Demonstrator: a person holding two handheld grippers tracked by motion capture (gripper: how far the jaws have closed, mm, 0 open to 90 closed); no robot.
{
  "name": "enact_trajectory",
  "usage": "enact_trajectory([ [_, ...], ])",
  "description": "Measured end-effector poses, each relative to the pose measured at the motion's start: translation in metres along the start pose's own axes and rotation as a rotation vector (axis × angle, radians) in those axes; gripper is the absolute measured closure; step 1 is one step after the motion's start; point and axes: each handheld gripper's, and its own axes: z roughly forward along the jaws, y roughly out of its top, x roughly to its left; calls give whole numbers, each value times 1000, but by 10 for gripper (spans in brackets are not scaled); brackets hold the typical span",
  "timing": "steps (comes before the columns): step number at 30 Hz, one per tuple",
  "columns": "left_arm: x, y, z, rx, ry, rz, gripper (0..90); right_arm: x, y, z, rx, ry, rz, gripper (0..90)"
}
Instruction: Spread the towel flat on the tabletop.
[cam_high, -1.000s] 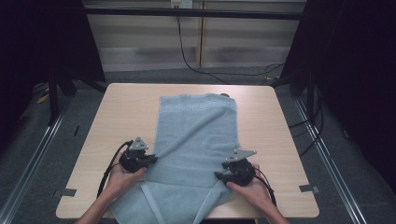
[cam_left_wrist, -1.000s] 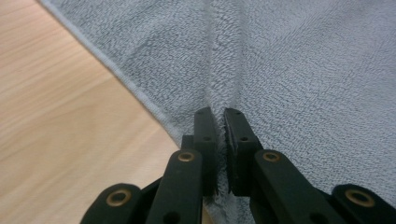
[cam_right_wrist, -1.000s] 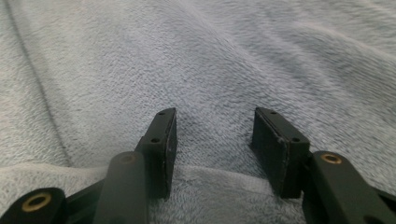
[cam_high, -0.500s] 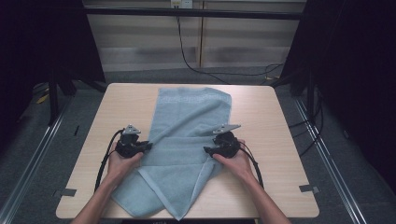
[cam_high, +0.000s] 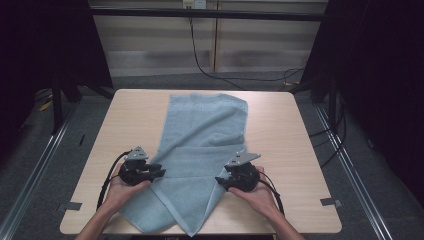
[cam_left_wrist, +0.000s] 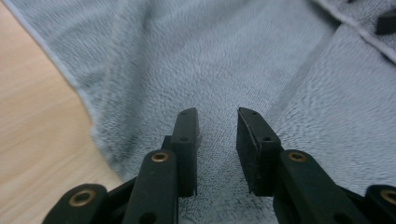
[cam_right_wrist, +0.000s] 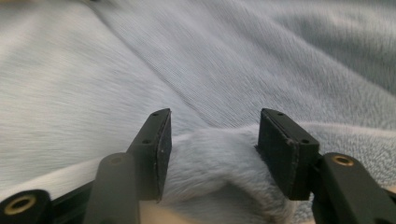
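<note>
A grey-blue towel (cam_high: 205, 130) lies lengthwise on the wooden table (cam_high: 130, 115), its near part folded over at a slant toward the front edge. My left gripper (cam_high: 161, 172) rests at the towel's left edge. In the left gripper view the gripper (cam_left_wrist: 217, 114) is open over the towel (cam_left_wrist: 140, 56); its jaws have just been opening and nothing is between them. My right gripper (cam_high: 219, 181) is at the towel's right edge. In the right gripper view the gripper (cam_right_wrist: 212, 114) stands wide with a soft hump of towel (cam_right_wrist: 219, 158) between the pads; its jaws have just been closing.
Grey tape marks sit near the front corners of the table (cam_high: 70, 206) (cam_high: 330, 202). A black cable (cam_high: 200, 60) runs down the back wall onto the floor. Metal rails (cam_high: 40, 160) flank the table. Bare wood shows left and right of the towel.
Both hands pushed forward over the towel, then drew back toward the front edge. The towel's near part now lies folded at a slant. The left jaws let go of the cloth.
</note>
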Motion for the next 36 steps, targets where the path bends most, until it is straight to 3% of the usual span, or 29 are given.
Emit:
enact_trajectory([
  [1, 1, -1, 4, 34, 35, 23, 713, -1, -2, 4, 17, -14, -8, 606],
  [2, 2, -3, 6, 30, 44, 37, 733, -2, -4, 6, 20, -12, -2, 671],
  [5, 8, -4, 5, 29, 29, 6, 796, -2, -7, -3, 7, -34, 22, 771],
  [7, 9, -5, 4, 20, 27, -20, 805, -4, -10, -15, -33, -40, 34, 800],
  [10, 5, -4, 5, 25, 58, -6, 819, -3, -16, -30, -53, -58, 41, 810],
  [17, 4, -6, 4, 22, 50, -14, 822, -9, -50, -74, -115, -33, 128, 809],
  [20, 3, -6, 4, 24, 61, -10, 825, -16, -67, -86, -104, -70, 167, 836],
  [21, 3, -6, 4, 31, 64, -1, 826, -19, -73, -90, -101, -86, 184, 892],
  [22, 3, -6, 4, 29, 63, 0, 827, -24, -80, -95, -86, -121, 187, 900],
  [25, 4, -7, 3, 15, 49, -41, 817, -34, -93, -104, -85, -142, 239, 900],
  [26, 4, -7, 3, 16, 46, -37, 799, -35, -95, -107, -93, -141, 242, 889],
  [27, 3, -7, 2, 7, 48, -36, 766, -33, -94, -109, -105, -116, 249, 835],
  [29, -1, -8, -3, 9, 22, -27, 727, -24, -87, -107, -116, -78, 219, 786],
  [31, -4, -9, -10, -15, -5, -61, 700, -14, -77, -101, -134, -29, 195, 763],
  [33, -8, -12, -22, -46, -7, -53, 676, -2, -64, -93, -143, 26, 167, 739],
  [36, -13, -21, -40, -83, -68, -82, 625, 20, -46, -76, -142, 112, 102, 698],
])
